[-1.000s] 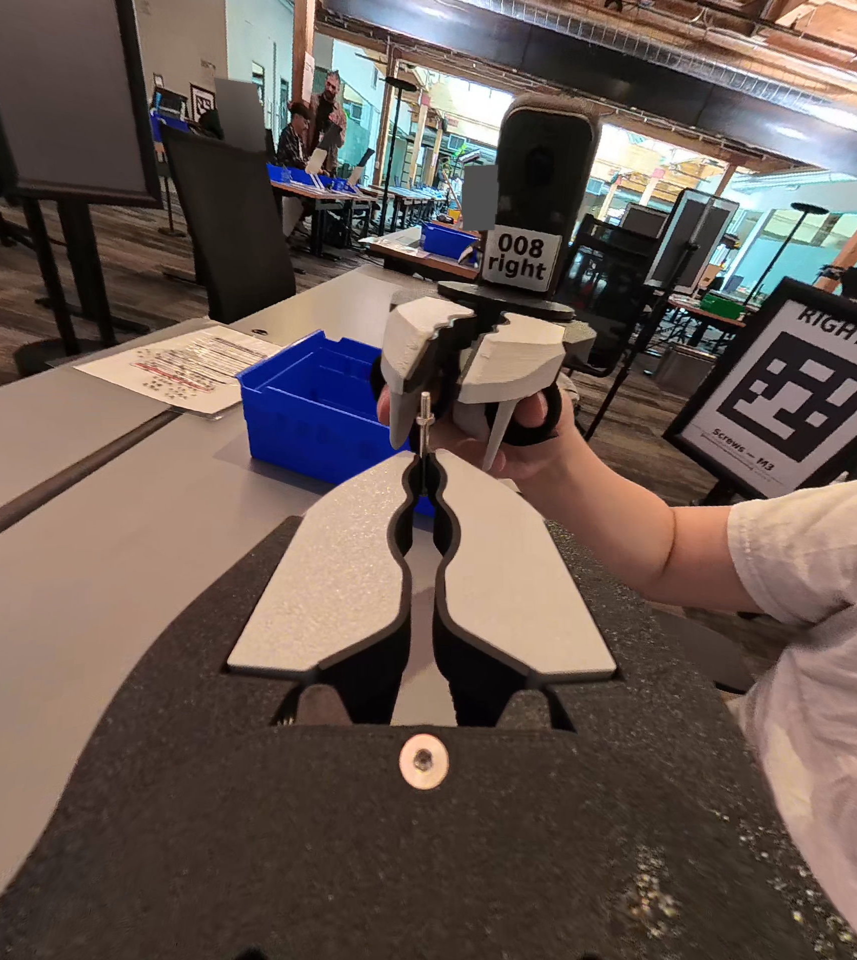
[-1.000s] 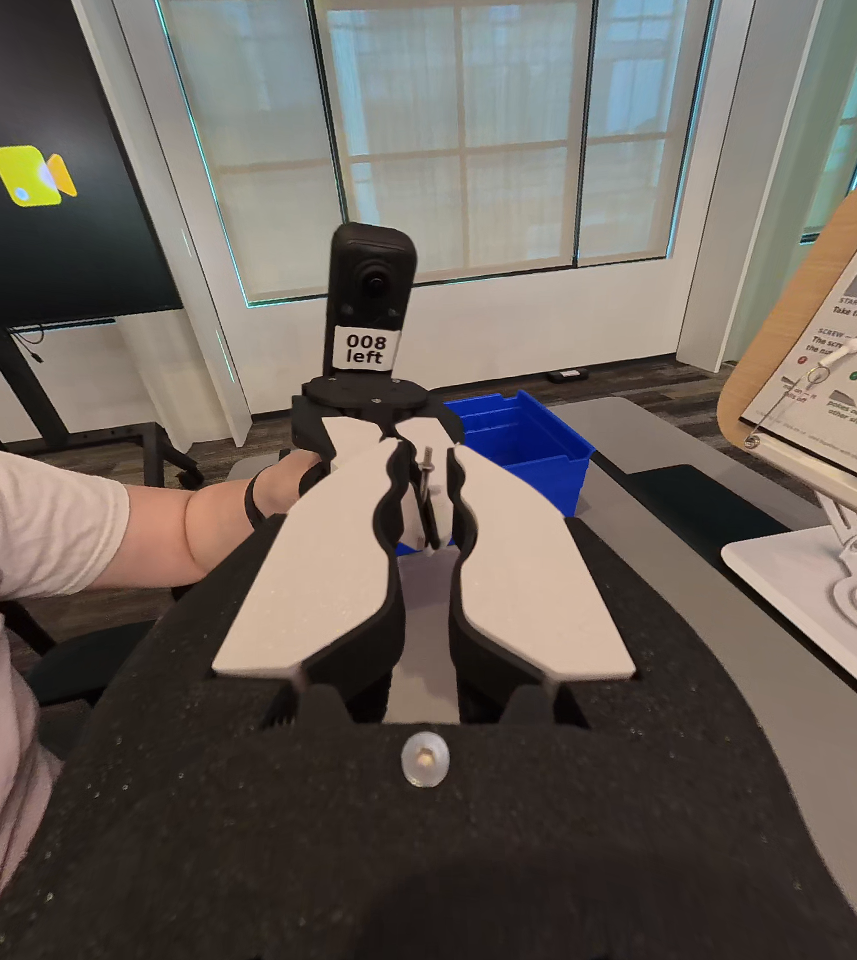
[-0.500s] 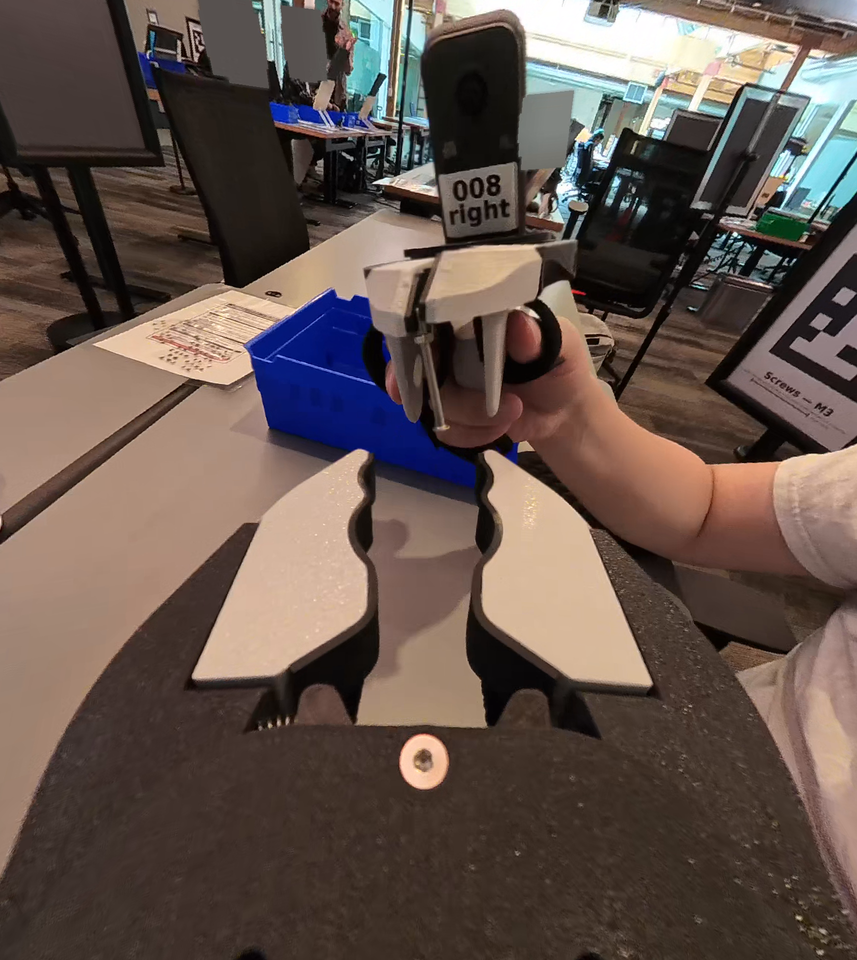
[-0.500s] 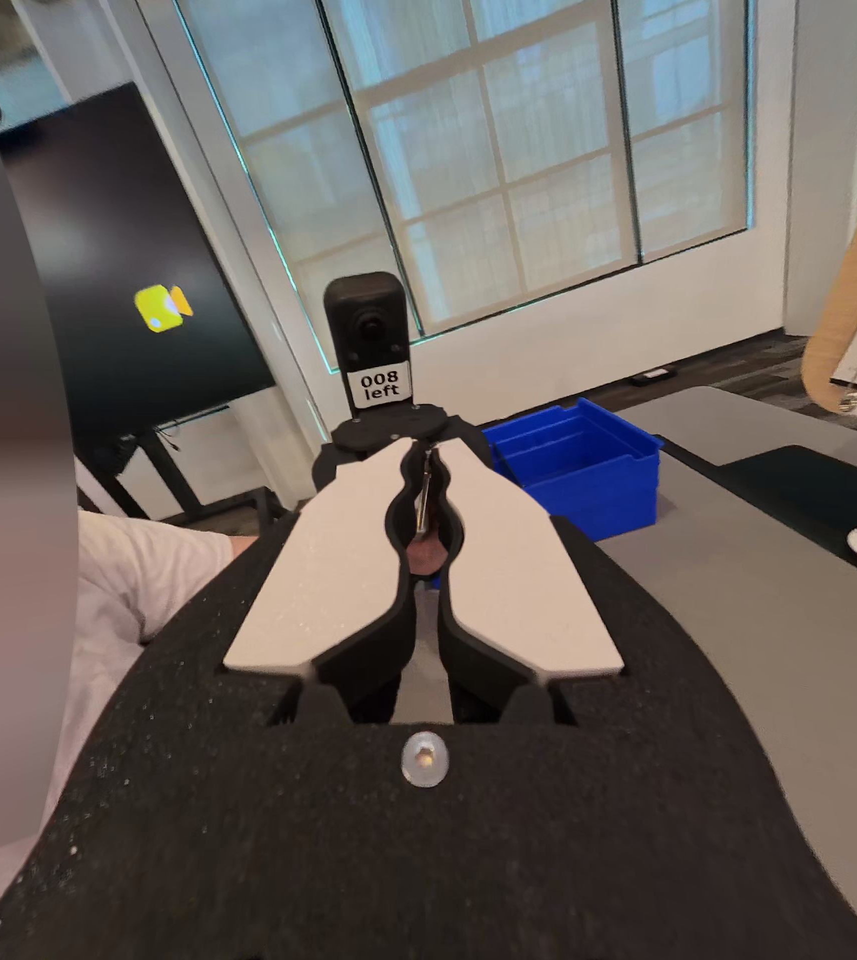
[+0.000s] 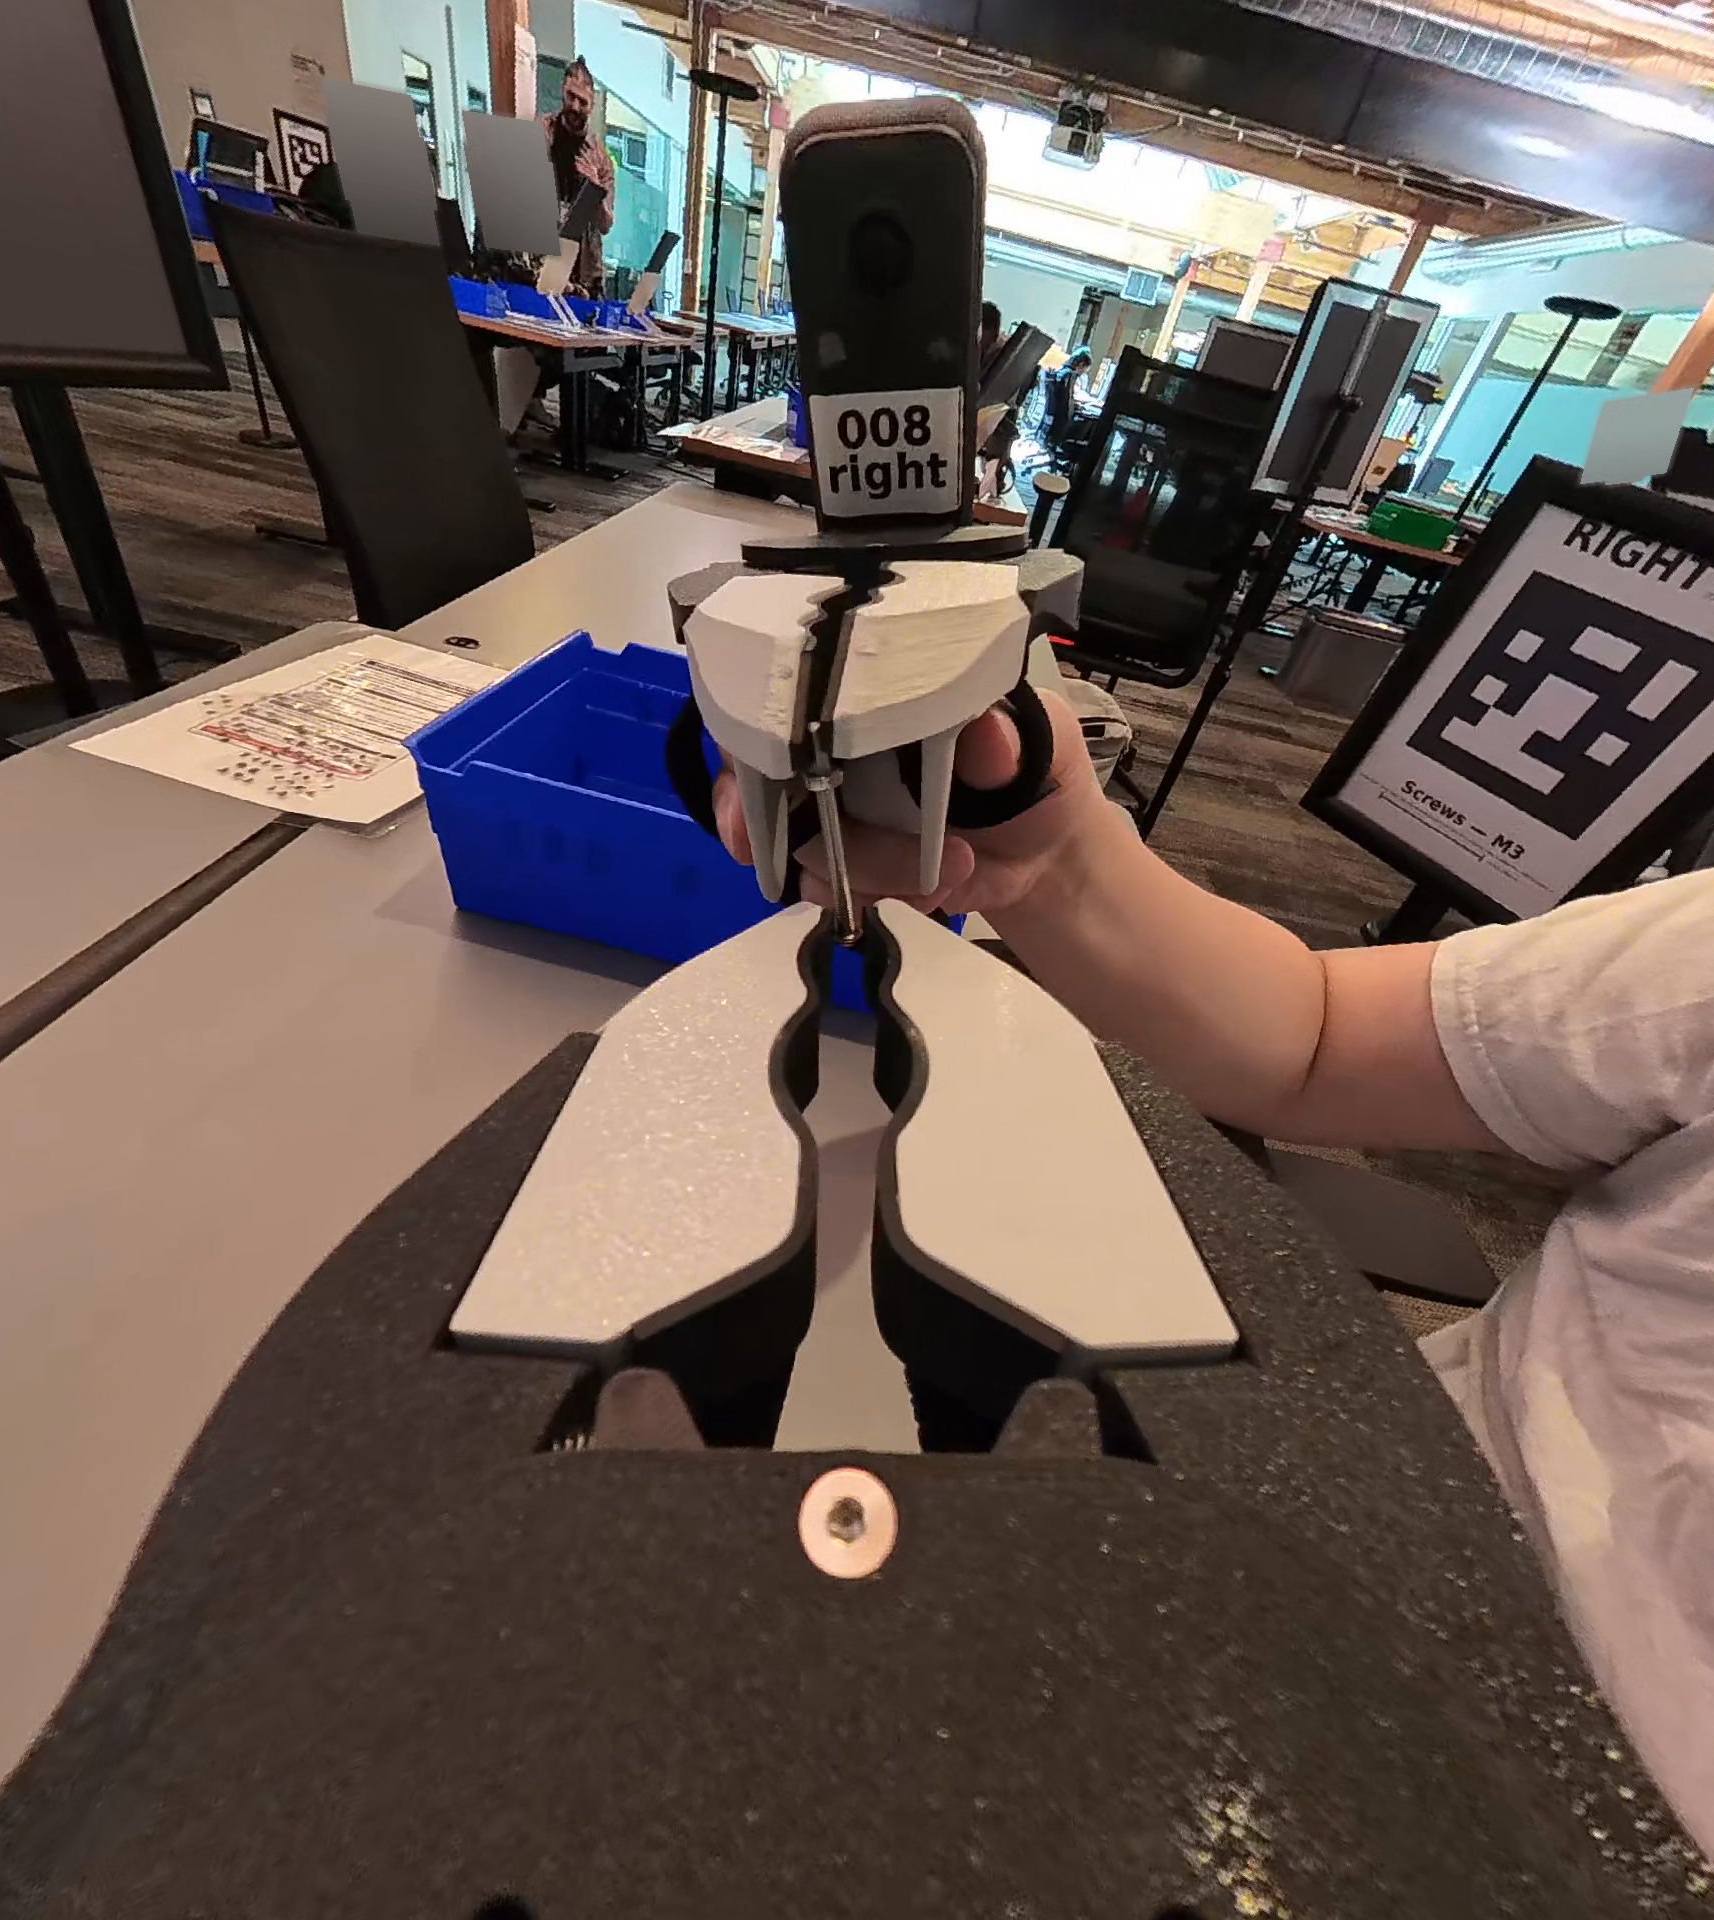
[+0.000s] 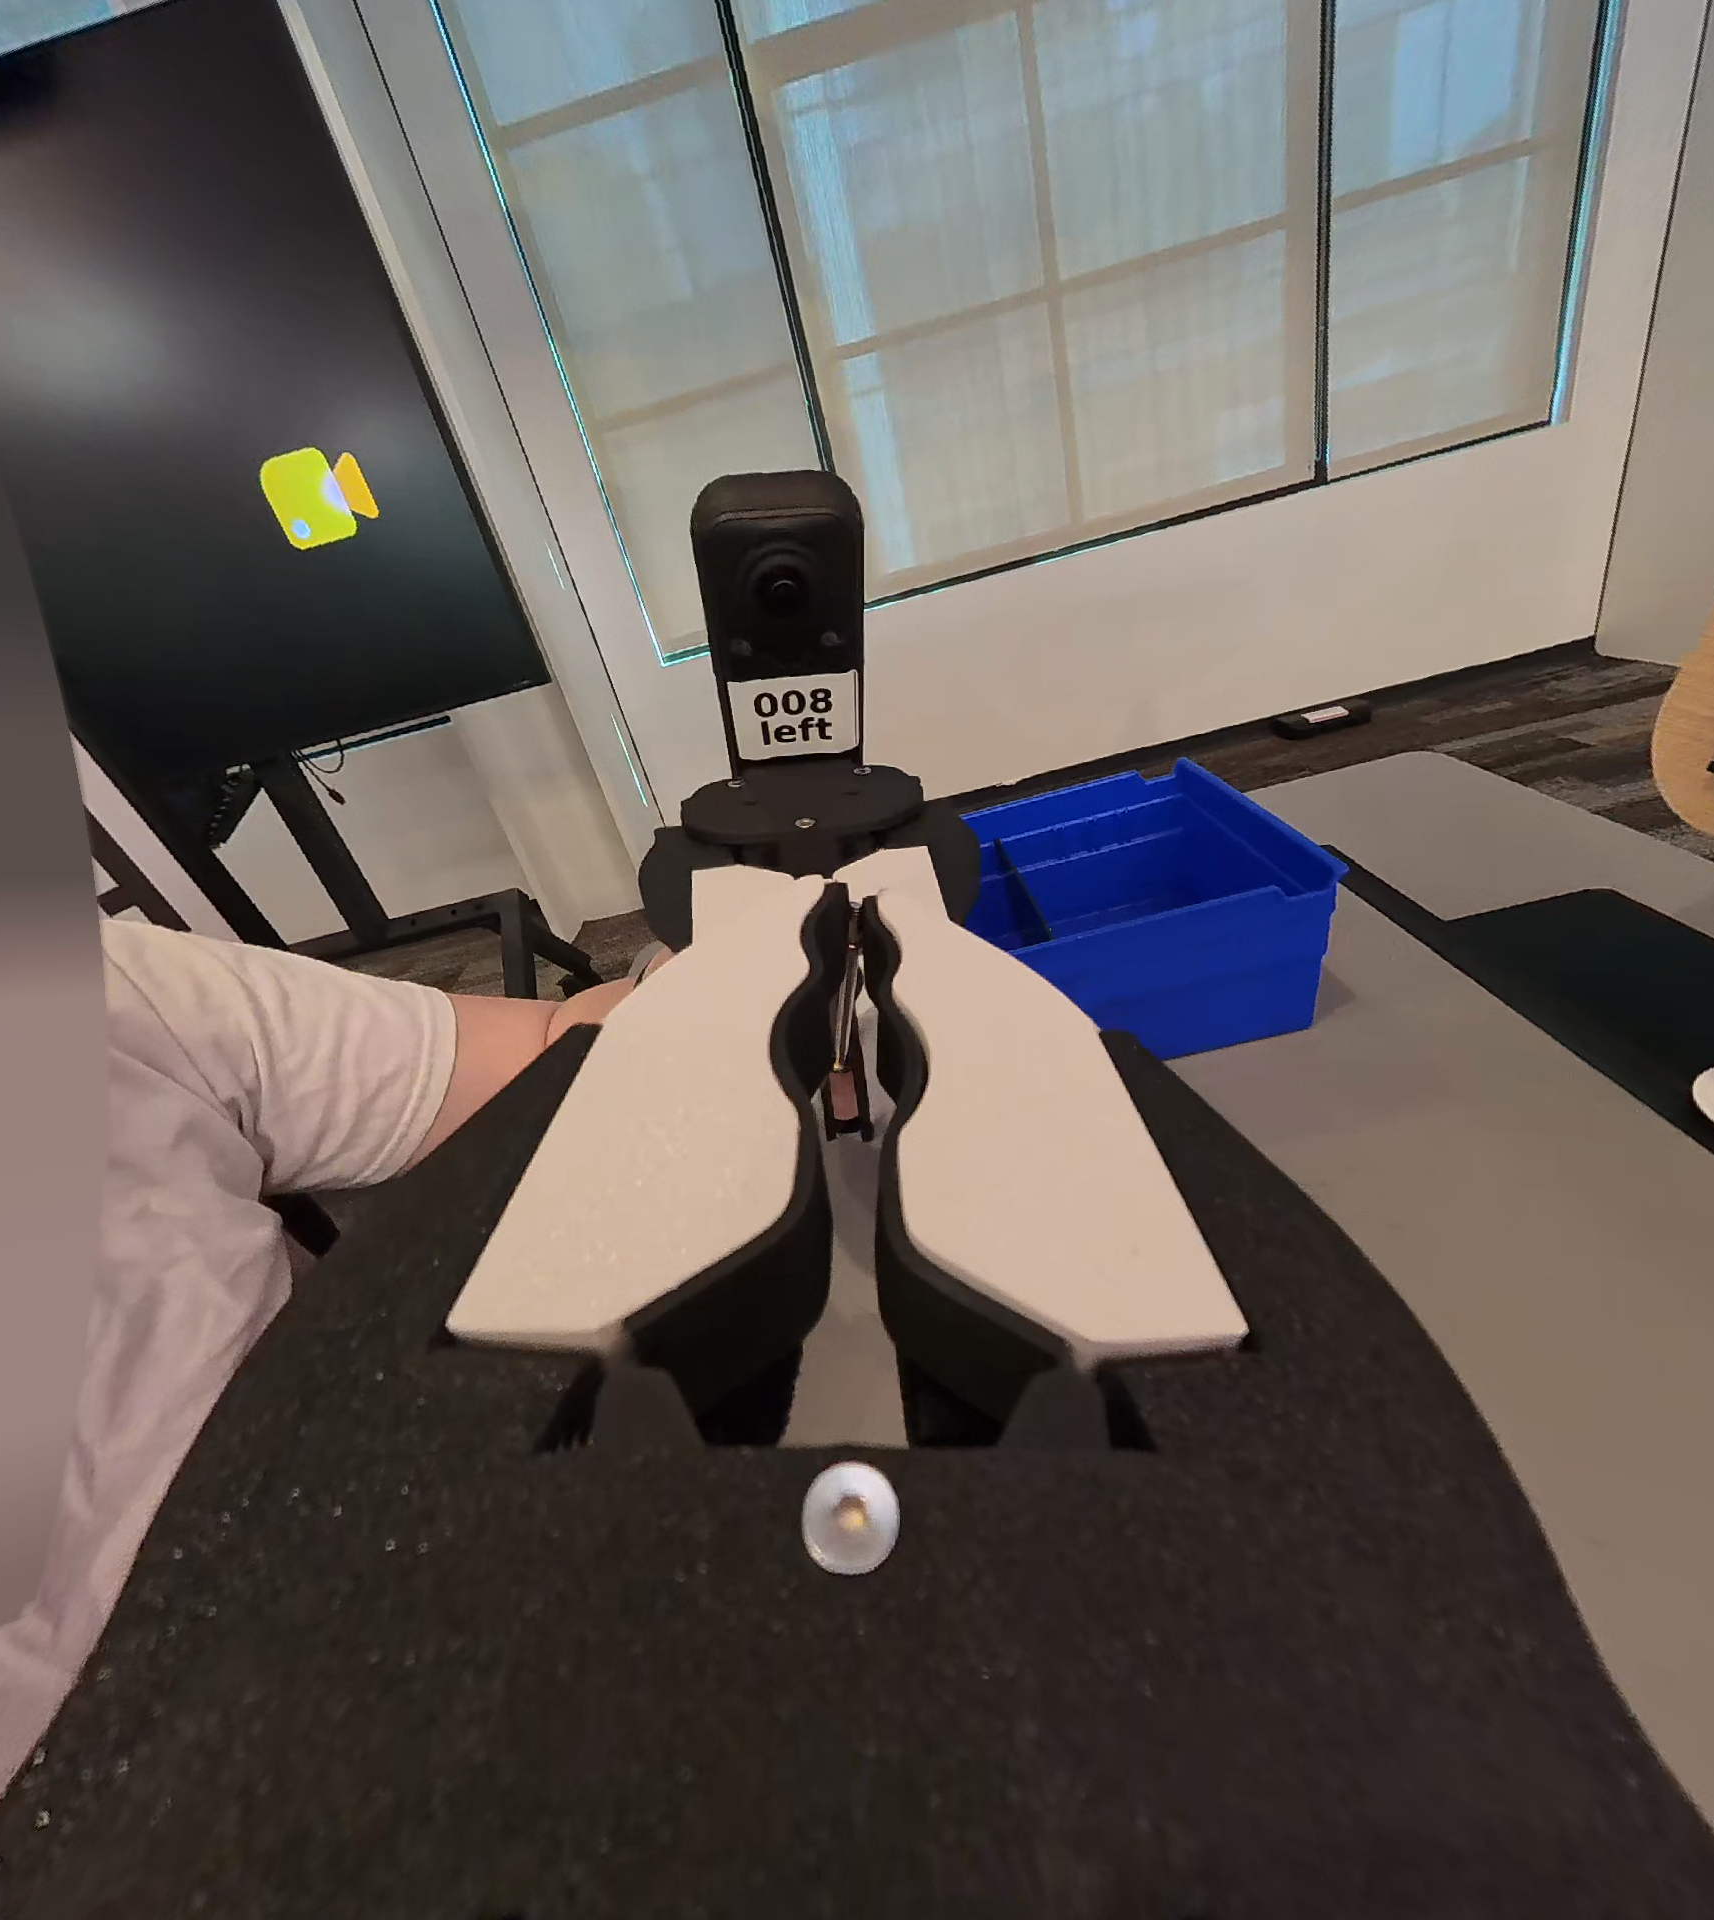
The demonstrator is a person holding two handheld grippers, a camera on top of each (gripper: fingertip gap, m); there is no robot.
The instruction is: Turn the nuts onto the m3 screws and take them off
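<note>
Since half a second ago the left claw (image 5: 845, 920) has narrowed from wide open and now meets the screw's lower end. On the grey worktop (image 5: 209, 1091) sits a blue bin (image 5: 562, 821), just behind both claws. The right claw (image 6: 848, 914) is clamped on the screw (image 5: 832, 831), which hangs tilted from its tips. Left tips pinch a small nut (image 5: 848, 928) there.

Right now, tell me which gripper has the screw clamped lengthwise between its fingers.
The right gripper: the screw lies along its shut fingers, whereas the left gripper only nips the screw's far end at its tips.
</note>
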